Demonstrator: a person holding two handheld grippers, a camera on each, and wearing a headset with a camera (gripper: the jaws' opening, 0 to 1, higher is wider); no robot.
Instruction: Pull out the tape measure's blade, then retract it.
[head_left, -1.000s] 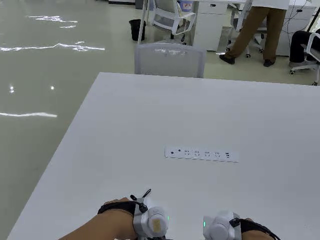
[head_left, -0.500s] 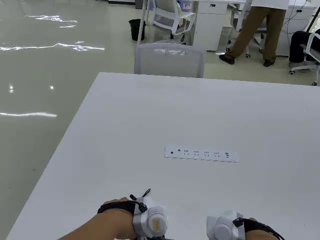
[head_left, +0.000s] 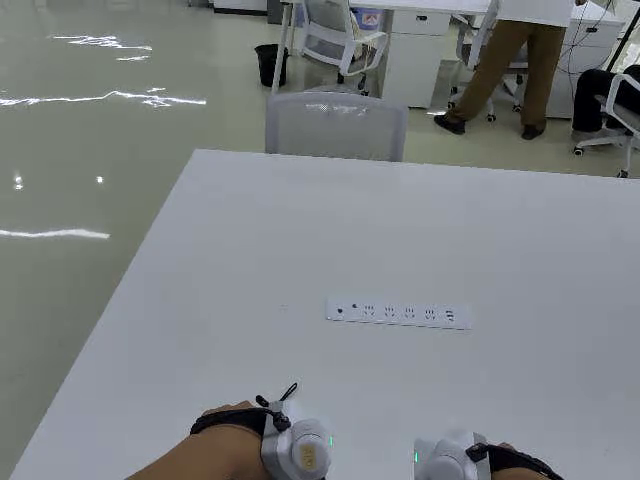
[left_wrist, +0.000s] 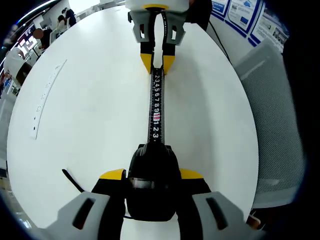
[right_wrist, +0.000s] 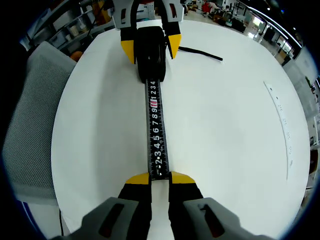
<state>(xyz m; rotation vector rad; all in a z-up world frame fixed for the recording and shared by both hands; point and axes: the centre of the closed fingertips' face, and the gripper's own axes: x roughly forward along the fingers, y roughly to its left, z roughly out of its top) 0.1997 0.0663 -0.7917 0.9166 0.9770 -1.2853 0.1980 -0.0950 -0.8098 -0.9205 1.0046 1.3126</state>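
Tape measure (left_wrist: 151, 185), blade (left_wrist: 156, 107) out along table (head_left: 300, 230), power strip (head_left: 398, 313) well aside

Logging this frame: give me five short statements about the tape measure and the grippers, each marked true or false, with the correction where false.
1. The left gripper is shut on the tape measure's case. True.
2. The blade is fully wound in. False: the blade is drawn out and runs between the two grippers.
3. The right gripper holds the blade's end. True.
4. The power strip lies under the blade. False: the power strip lies well apart from it.
5. A black strap lies on the table beside the case. True.
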